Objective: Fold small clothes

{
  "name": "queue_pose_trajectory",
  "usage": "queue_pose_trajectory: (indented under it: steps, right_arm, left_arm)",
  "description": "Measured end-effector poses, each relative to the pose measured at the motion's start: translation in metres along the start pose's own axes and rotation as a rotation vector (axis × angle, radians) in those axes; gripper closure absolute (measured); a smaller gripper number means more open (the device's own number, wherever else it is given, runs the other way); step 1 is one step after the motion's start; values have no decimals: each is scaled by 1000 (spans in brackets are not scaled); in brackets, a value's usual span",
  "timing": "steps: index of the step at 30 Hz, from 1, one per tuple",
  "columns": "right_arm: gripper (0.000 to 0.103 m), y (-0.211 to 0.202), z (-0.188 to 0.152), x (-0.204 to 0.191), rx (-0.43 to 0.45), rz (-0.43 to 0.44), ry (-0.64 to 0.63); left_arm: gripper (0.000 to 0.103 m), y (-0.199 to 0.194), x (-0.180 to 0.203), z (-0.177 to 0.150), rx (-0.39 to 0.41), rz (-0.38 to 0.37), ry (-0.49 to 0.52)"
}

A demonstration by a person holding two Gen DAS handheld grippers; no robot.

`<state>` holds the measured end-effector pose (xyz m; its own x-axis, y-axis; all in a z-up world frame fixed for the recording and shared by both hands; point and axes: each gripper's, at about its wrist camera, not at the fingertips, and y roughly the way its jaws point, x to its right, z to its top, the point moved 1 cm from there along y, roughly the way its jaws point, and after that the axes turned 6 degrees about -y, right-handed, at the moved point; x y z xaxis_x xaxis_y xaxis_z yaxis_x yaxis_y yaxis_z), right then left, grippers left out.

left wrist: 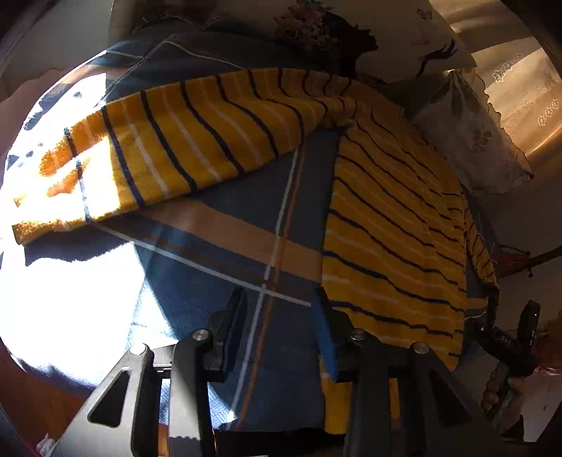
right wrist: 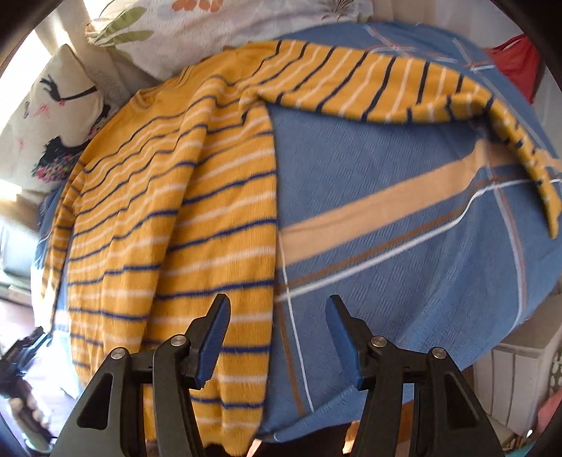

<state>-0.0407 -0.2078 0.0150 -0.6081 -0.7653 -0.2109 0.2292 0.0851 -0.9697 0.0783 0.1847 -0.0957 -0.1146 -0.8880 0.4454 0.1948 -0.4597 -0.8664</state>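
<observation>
A yellow sweater [left wrist: 386, 228] with dark and white stripes lies flat on a blue plaid blanket [left wrist: 217, 281]. One sleeve [left wrist: 182, 140] stretches left into a glaring patch of sun. My left gripper [left wrist: 279, 309] hangs open above the blanket beside the sweater's side edge, with nothing between its fingers. In the right wrist view the sweater [right wrist: 168, 211] fills the left, and its sleeve [right wrist: 386, 88] runs right and bends down. My right gripper [right wrist: 279, 316] is open over the sweater's side edge near the hem, with nothing gripped. It also shows at the edge of the left wrist view, right gripper [left wrist: 520, 334], in a hand.
Pillows lie along the head of the bed: a floral pillow [right wrist: 210, 21] and a printed pillow [right wrist: 59, 116]. A red cloth [right wrist: 520, 59] sits at the far right corner. The blanket's [right wrist: 386, 228] edge drops off near a white radiator [right wrist: 516, 379]. A lace curtain [left wrist: 520, 98] hangs behind.
</observation>
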Motion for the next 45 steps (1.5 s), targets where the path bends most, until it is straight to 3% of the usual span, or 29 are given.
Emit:
queue_pose_trajectory:
  steps: [3,6,8,10,13,14,15,16,19,24,28,31,34,36,37,38,39,42,45]
  right_arm:
    - [42,5,-13,9,-50,114,-23]
    - [42,4,-26,9,-56,225,-66]
    - [42,4,-34,9,-72,328,-71]
    - [42,6,-42,7,-87,395,-81]
    - [40,8,-49,-5,-83,443,-149]
    - [46,8,-50,-12,-75,435,-181]
    - [61,10,-49,-19,-79,433,-201]
    - [94,12,-49,-22,-91,430,-218]
    - [95,12,-44,-19,-105,436,-231]
    - [96,-43,-38,24,-58,476,-220]
    - [96,-60,-43,61,-69,429,-215]
    - [95,-42,-49,72,-110,378,-217]
    - [92,-46,-37,96,-14,339,-131]
    - [73,-55,-25,123,74,318,-30]
    - [54,-59,-20,138,112,298,15]
    - [44,-63,-13,157,158,271,75]
    - [44,-64,-7,174,200,265,136]
    - [41,-57,12,210,257,312,309]
    - [37,-47,27,230,302,427,470]
  left_arm:
    - [67,24,18,-30,-65,-35,-5]
    - [64,36,34,-54,-77,-27,5]
    - [52,36,44,-62,-48,-21,19]
    - [33,40,49,-64,-47,-42,16]
    - [28,42,61,-68,-14,-11,4]
    - [32,43,66,-69,-9,27,10]
    - [67,41,69,-68,-14,58,8]
    - [95,41,69,-66,-27,80,1]
    - [95,22,66,-69,-6,57,-67]
    - [95,-16,89,-94,45,19,-95]
    - [95,3,97,-123,-19,24,-123]
    - [94,28,81,-136,-68,54,-200]
    - [90,15,71,-137,-13,34,-248]
    - [82,-2,73,-134,55,46,-238]
    - [75,-11,75,-133,89,59,-232]
    - [71,-17,78,-130,119,69,-229]
    - [68,-21,82,-126,140,72,-227]
    - [68,-27,94,-115,162,57,-212]
    - [68,-26,112,-107,166,41,-182]
